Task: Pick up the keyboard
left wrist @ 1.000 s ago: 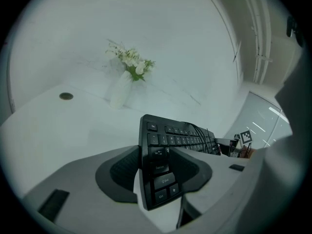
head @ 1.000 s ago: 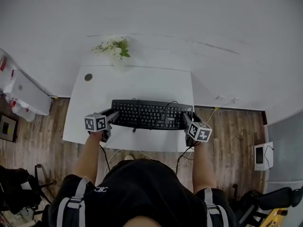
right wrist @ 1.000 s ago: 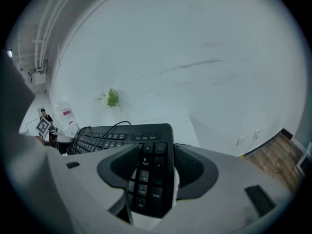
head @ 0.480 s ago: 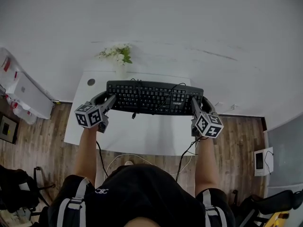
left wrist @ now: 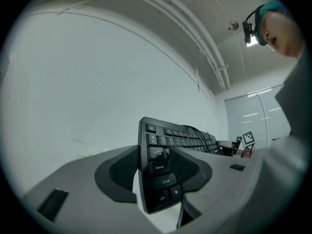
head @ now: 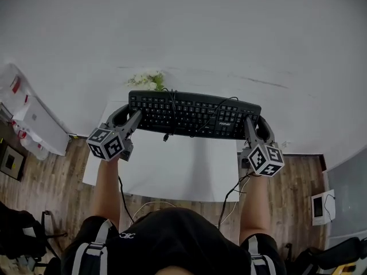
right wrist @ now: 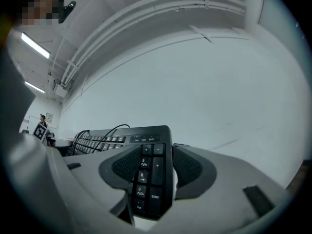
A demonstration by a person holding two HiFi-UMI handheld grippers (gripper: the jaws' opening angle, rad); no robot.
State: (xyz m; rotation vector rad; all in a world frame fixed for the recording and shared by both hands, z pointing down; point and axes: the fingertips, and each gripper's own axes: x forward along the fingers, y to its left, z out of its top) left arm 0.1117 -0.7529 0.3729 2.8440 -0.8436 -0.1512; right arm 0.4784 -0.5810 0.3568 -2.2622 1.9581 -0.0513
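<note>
A person is holding a black keyboard [head: 192,114] in the air by its two short ends, one claw at each end. The left claw [head: 130,115] is gripping the left end: in the left gripper view its two dark pads are pressing against the top and underside, clamping the edge beside the Caps Lock and Shift keys. The right claw [head: 256,121] is closing on the right end, with the number pad edge sitting between its pads and both pads touching it. The keyboard is stretching straight across from one claw to the other, keys facing up. A thin black cable [head: 170,112] is lying looped over the keys between the claws and dangling just below the front edge. A white bench [head: 183,168] is lying below both claws, apart from the keyboard. A small bunch of white flowers [head: 147,80] is showing just beyond the left claw, near the wall.
</note>
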